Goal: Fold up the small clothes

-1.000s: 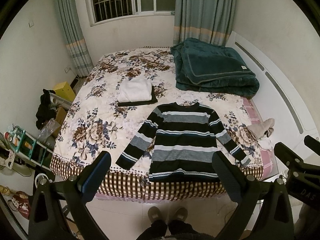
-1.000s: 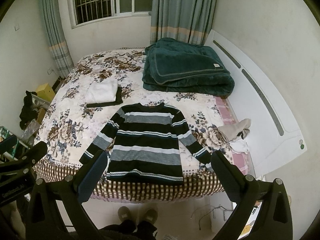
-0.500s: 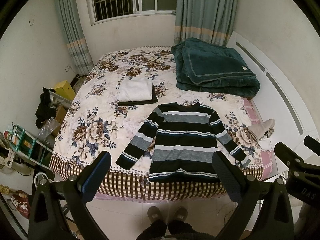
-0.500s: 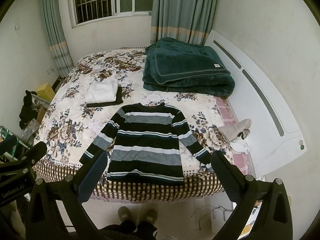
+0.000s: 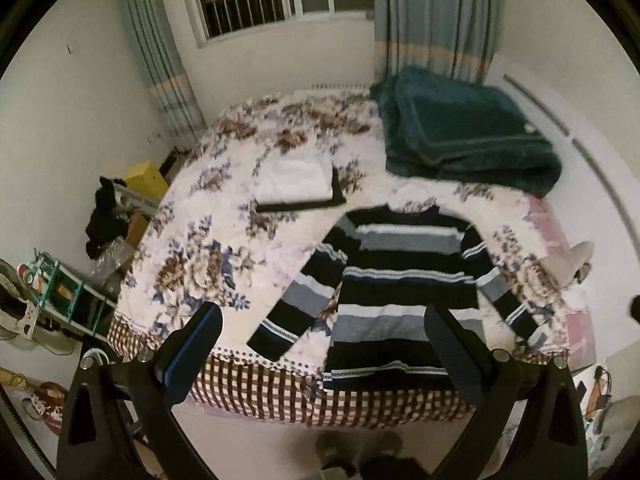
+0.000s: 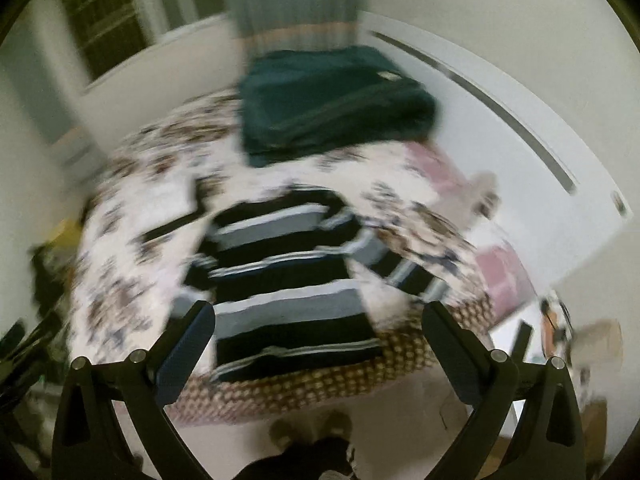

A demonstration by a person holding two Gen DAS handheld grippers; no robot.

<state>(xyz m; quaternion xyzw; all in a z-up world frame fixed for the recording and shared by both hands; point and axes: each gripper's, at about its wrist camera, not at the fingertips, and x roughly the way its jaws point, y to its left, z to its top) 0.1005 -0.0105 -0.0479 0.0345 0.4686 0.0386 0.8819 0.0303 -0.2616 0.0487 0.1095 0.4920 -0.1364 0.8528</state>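
Left tongs point(image 5: 324, 352) agape, right tongs point(image 6: 318, 350) agape, striped sweater point(image 5: 400, 280) flat on bed point(image 5: 192, 264)

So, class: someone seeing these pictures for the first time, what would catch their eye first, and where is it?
The striped sweater spread flat, sleeves out, at the near edge of the flowered bed. Next, the folded dark green blanket at the far right by the curtains, and a folded white garment left of the sweater's collar.
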